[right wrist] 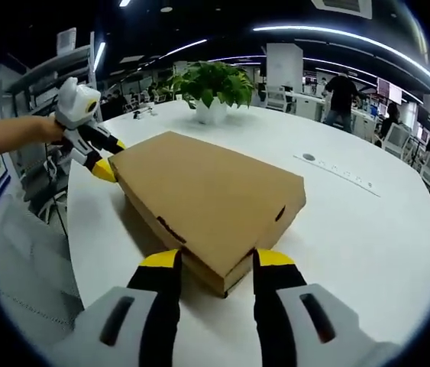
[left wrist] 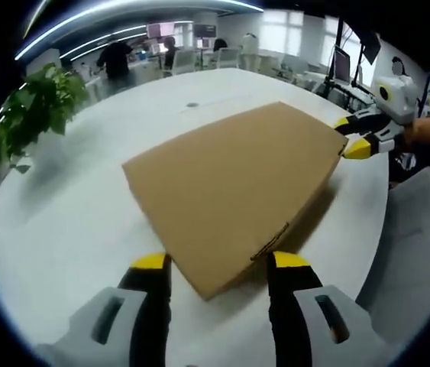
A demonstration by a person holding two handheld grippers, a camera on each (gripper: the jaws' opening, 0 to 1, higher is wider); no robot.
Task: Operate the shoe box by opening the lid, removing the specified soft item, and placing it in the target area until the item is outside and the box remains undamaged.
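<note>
A closed brown cardboard shoe box (left wrist: pixel 230 195) lies flat on the white table (left wrist: pixel 69 229), its lid down. My left gripper (left wrist: pixel 220 261) is open, its yellow-tipped jaws standing either side of the box's near corner. At the far right corner my right gripper (left wrist: pixel 350 135) comes in, held by a hand, its jaws also apart around that corner. In the right gripper view the same box (right wrist: pixel 207 195) points a corner between the open jaws of my right gripper (right wrist: pixel 218 258). Across the box, my left gripper (right wrist: pixel 111 157) straddles the opposite corner. The soft item is hidden inside.
A potted plant (left wrist: pixel 35 107) (right wrist: pixel 213 84) stands near the table's edge. A grey chair (left wrist: pixel 413 245) (right wrist: pixel 16 260) sits close beside the table. A small round socket (right wrist: pixel 308 157) is set in the tabletop. People (left wrist: pixel 115 57) stand at desks far behind.
</note>
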